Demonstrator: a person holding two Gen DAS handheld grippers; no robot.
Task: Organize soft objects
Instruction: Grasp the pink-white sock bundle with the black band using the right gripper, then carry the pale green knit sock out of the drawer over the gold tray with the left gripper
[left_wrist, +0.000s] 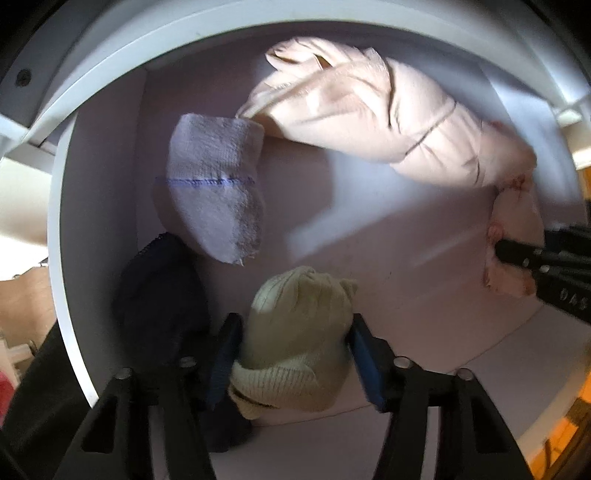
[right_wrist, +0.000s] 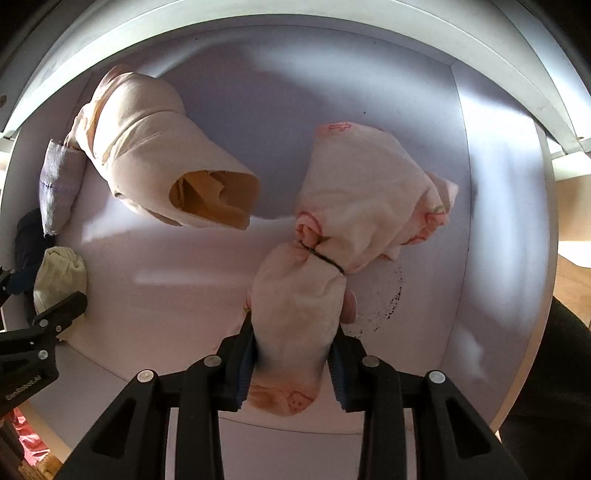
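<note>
Already in the white drawer (right_wrist: 498, 206): a rolled peach cloth bundle (right_wrist: 155, 162), a folded lavender towel (left_wrist: 214, 184) and a dark navy knit (left_wrist: 159, 295). We hold two more inside it, neither yet released: our left gripper (left_wrist: 291, 354) clasps a cream ribbed knit hat (left_wrist: 291, 332), and our right gripper (right_wrist: 295, 358) pinches a pink-printed white cloth bundle tied with a band (right_wrist: 354, 206).

Drawer (right_wrist: 498, 221): rolled garment (right_wrist: 147, 147) lying back-left, tied bundle (right_wrist: 369, 199) sitting right of it, folded cloth (left_wrist: 214, 184) and knit hat (left_wrist: 295, 339) resting along left wall.
</note>
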